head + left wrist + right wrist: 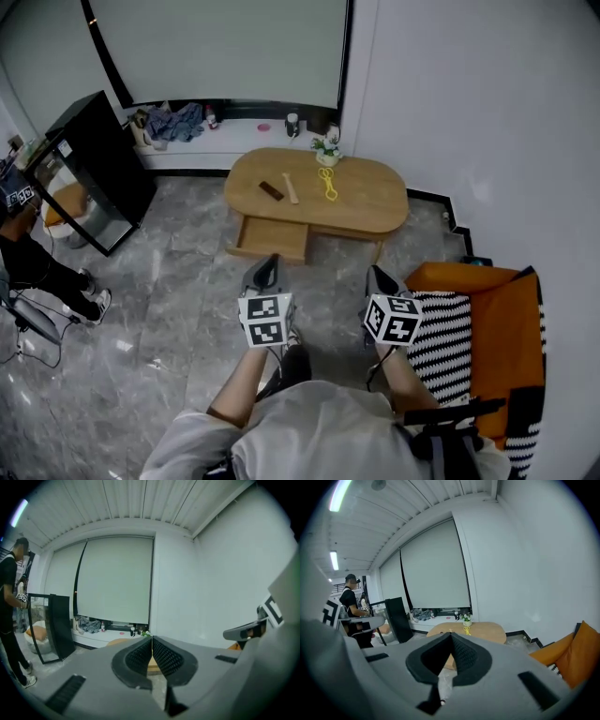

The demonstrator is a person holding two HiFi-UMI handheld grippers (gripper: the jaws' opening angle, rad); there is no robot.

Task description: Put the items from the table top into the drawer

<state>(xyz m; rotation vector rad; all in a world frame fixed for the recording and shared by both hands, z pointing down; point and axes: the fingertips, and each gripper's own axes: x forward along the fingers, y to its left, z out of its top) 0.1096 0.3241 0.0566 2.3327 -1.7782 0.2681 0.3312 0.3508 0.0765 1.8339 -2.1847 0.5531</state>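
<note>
An oval wooden table point(375, 202) stands ahead with its drawer point(270, 238) pulled open at the front left. On top lie a dark flat bar point(271, 190), a light wooden stick point(291, 188) and a yellow looped item point(328, 183); a small potted plant point(326, 150) stands at the back. My left gripper point(267, 271) and right gripper point(380, 279) hover over the floor short of the table, both shut and holding nothing. The right gripper view shows the table point(487, 632) and the yellow item point(466, 630) beyond its jaws.
An orange chair with a striped cushion point(469, 337) sits at my right. A black cabinet point(98, 169) stands at the left, with a person point(37, 267) beside it. Clothes and small bottles line a low white ledge point(234, 127) behind the table. Grey marble floor lies between.
</note>
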